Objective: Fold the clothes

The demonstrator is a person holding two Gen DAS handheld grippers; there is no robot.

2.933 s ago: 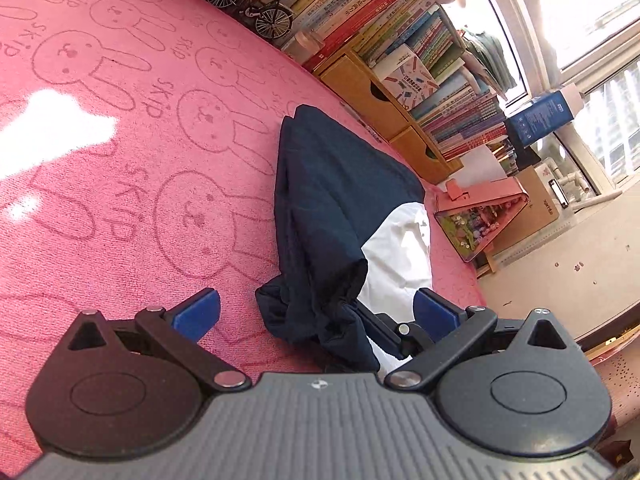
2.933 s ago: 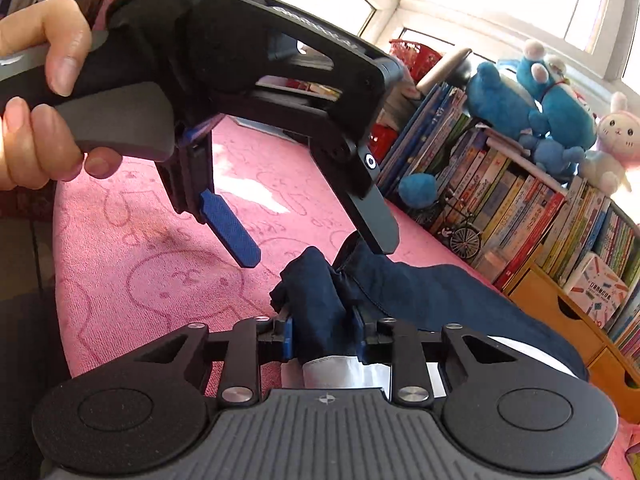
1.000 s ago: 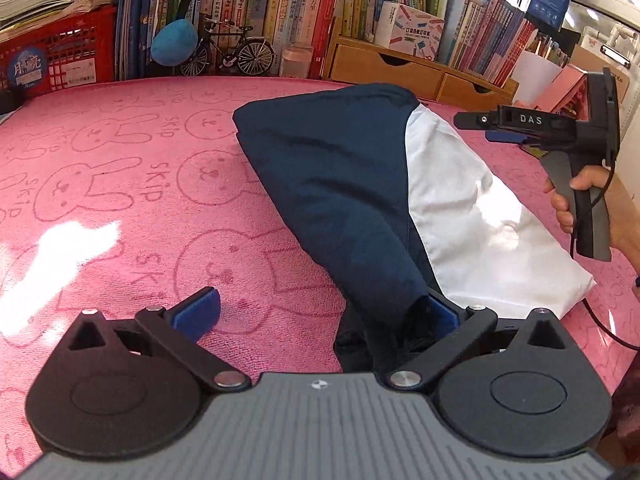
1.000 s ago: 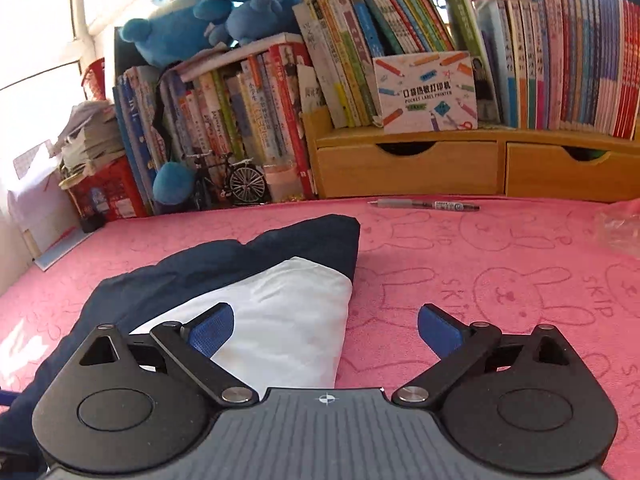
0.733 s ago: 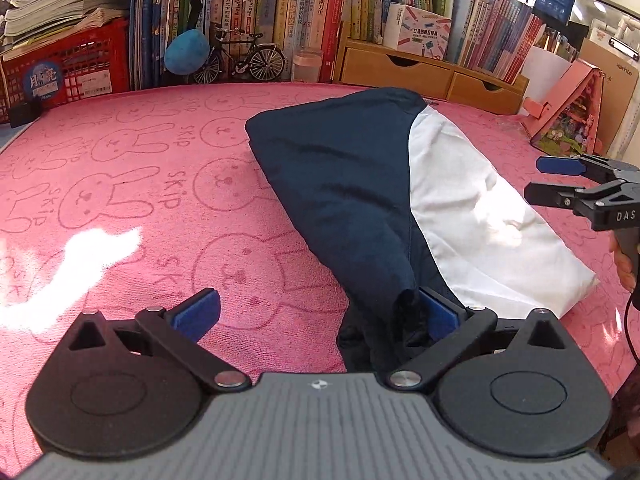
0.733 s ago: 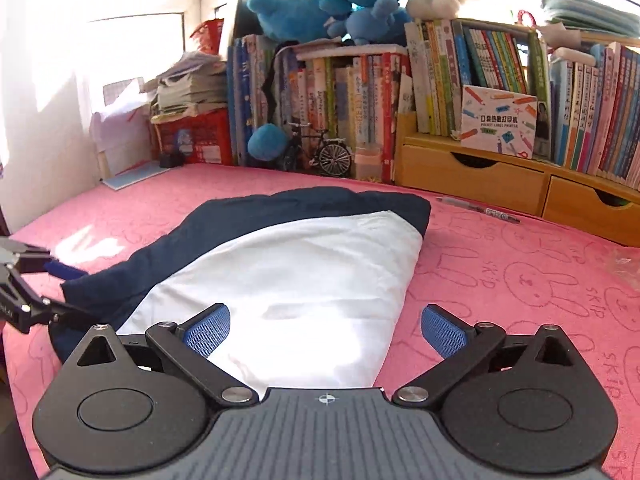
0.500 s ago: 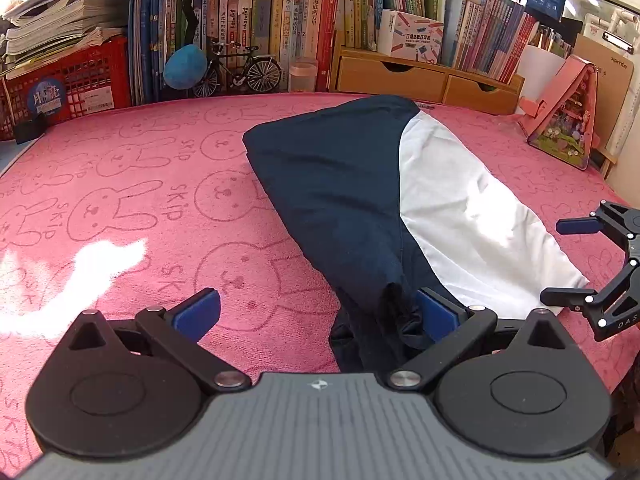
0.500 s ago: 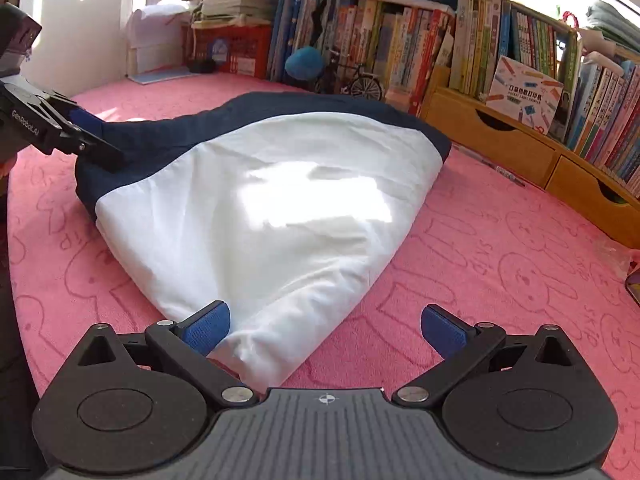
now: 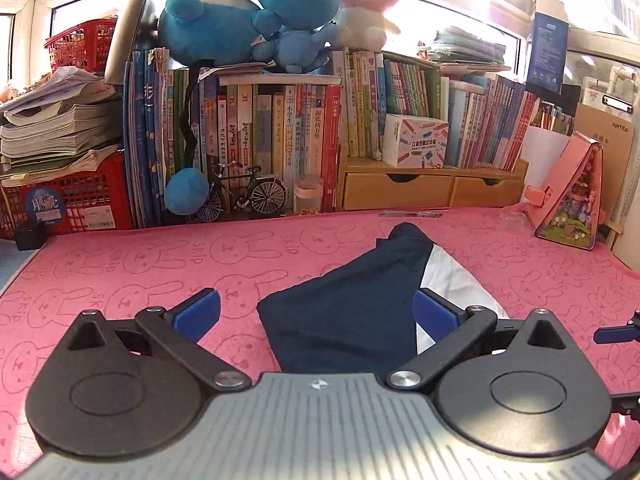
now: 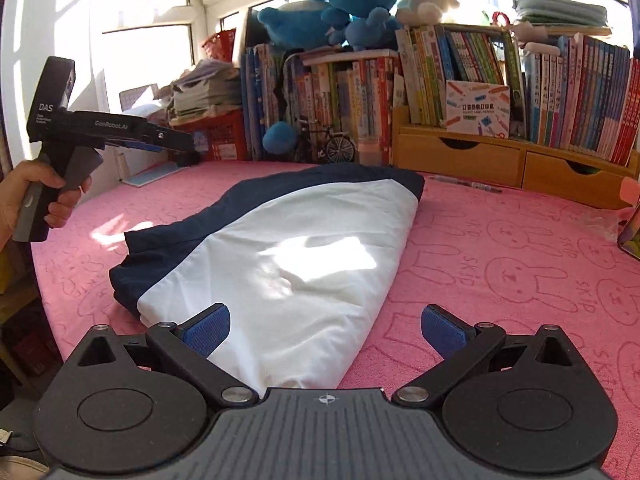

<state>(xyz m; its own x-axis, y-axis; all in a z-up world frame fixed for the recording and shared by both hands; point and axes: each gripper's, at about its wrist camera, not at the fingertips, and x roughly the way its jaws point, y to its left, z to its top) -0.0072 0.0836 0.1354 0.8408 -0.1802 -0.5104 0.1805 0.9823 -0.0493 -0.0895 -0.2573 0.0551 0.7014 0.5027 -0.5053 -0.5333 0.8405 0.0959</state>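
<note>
The garment (image 10: 288, 256), navy with a white panel, lies on the pink mat (image 10: 520, 248) that covers the worktop. It is folded into a long tapered shape. The narrow end points toward the books (image 10: 460, 68) at the back; the wide end lies at the near edge. This layout puts the wide end within reach of both grippers, which suits a further fold across the length.

In the right wrist view, the right gripper (image 10: 326, 326) hovers at the near white corner. Its jaws stand wide apart and hold nothing. The left pad (image 10: 208, 328) is over or just above the white cloth; contact cannot be confirmed. The right pad (image 10: 442, 330) is over bare mat.

In the left wrist view, the left gripper (image 9: 316, 312) is level with the navy end of the garment (image 9: 352, 312). Its jaws are also wide apart and hold nothing. Navy cloth fills the gap between the pads, nearer the right pad (image 9: 434, 312). From the right wrist view, the left gripper (image 10: 168, 140) appears raised, well above the mat, in a hand (image 10: 36, 196), so the cloth probably lies below the jaws and not in them.

Judgement: the next step is a new grasp on the wide end.
</note>
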